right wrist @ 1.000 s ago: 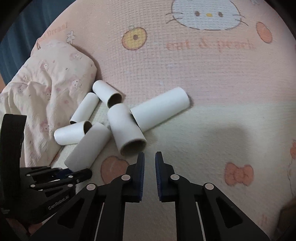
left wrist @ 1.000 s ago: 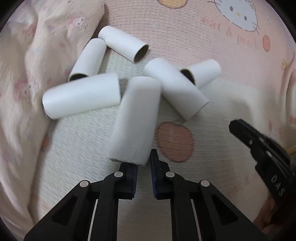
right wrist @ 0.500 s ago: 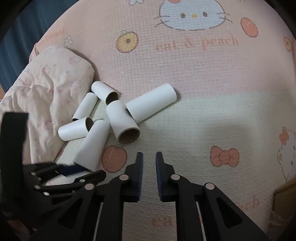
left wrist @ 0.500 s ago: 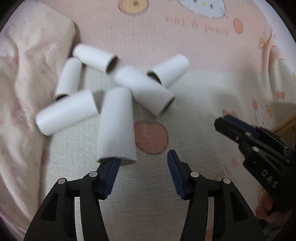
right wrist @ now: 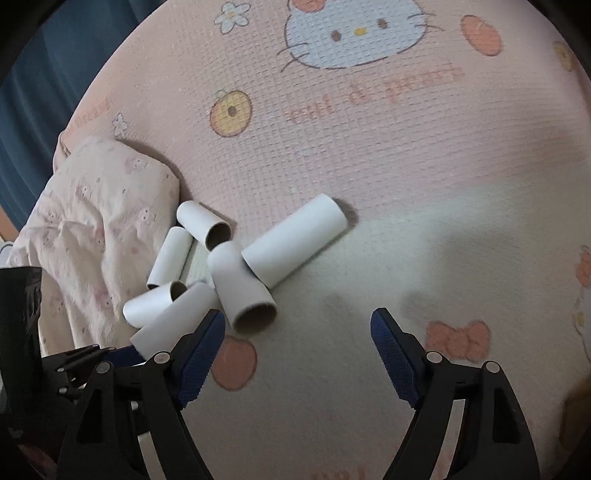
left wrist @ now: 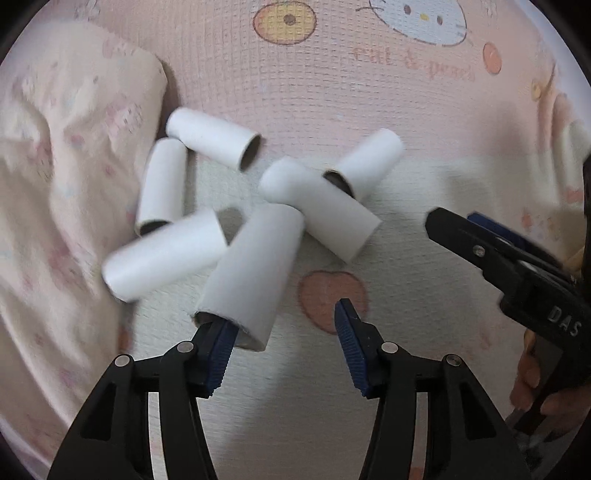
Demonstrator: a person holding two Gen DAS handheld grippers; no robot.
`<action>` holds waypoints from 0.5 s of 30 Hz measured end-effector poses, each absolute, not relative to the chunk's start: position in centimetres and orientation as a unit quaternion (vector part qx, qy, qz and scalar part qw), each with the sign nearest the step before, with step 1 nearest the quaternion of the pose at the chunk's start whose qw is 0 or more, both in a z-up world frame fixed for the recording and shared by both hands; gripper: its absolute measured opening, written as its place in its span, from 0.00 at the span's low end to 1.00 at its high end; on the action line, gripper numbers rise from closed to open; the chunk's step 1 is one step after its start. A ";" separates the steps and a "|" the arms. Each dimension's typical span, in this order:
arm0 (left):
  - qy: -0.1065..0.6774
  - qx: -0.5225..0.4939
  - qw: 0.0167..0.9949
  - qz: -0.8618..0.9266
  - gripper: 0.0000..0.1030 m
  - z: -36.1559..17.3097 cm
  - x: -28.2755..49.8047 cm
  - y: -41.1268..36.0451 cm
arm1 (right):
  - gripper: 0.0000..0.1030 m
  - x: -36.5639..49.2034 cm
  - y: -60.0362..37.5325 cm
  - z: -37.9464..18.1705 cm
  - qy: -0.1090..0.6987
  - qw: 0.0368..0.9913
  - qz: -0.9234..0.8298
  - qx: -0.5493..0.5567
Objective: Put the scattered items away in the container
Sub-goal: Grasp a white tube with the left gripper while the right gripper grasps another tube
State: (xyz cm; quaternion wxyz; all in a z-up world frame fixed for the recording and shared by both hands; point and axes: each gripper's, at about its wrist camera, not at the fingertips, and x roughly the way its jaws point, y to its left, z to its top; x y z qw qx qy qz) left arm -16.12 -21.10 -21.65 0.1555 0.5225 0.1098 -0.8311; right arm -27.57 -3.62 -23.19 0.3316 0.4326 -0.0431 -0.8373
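Six white cardboard tubes (right wrist: 295, 240) lie clustered on a pink cartoon-cat bedspread (right wrist: 369, 147) beside a crumpled blanket (right wrist: 92, 221). The left gripper (left wrist: 284, 332) stands wide, empty; the right gripper (right wrist: 299, 336) is opening, nothing between.

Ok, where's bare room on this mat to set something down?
Free: the cream stretch right of the cardboard tubes, around the bow print, and the pink area below the cat face. Crowded: the tube pile beside the crumpled blanket.

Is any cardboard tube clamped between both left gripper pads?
No: the left gripper stands wide, only its left finger poking into the nearest tube.
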 end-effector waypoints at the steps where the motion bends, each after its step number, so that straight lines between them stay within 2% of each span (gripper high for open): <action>1: 0.104 0.524 0.156 -0.831 0.56 -21.5 -16.0 -21.2 | 0.78 -27.8 -4.3 -23.4 -0.037 0.338 -0.835 0.433; 6: 0.095 0.533 0.147 -0.828 0.56 -20.0 -15.0 -21.8 | 0.78 -28.3 -7.6 -24.7 0.002 0.356 -0.823 0.442; 10: 0.071 0.539 0.136 -0.828 0.58 -21.2 -16.0 -22.0 | 0.78 -28.1 -8.8 -26.0 0.024 0.358 -0.820 0.446; 15: 0.043 0.524 0.142 -0.839 0.58 -22.0 -16.9 -22.6 | 0.78 -28.9 -8.5 -27.1 0.001 0.356 -0.815 0.458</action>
